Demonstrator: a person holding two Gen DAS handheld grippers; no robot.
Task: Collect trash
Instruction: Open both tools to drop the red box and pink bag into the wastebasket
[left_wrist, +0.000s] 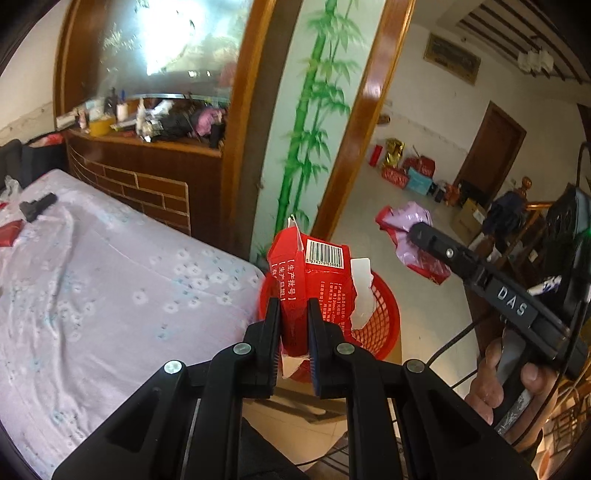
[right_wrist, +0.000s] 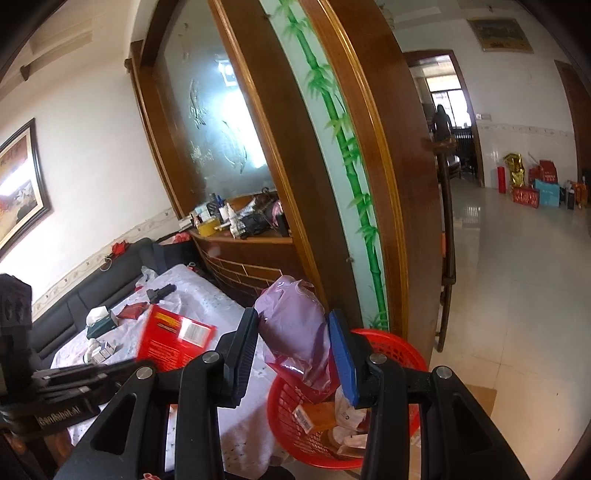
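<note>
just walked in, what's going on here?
A person is clearing trash with a handheld claw in each hand. The left claw is shut on a torn red carton, held above the red basket beside the cloth-covered table. The right claw grips a pink plastic bag over the same basket, which already holds some packaging. More litter, including a red box, lies on the table.

Torn red carton (left_wrist: 310, 280) in left gripper (left_wrist: 293, 317) — above red basket (left_wrist: 384, 325)

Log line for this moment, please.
left claw: shut on carton | right claw: shut on bag | both over basket
</note>
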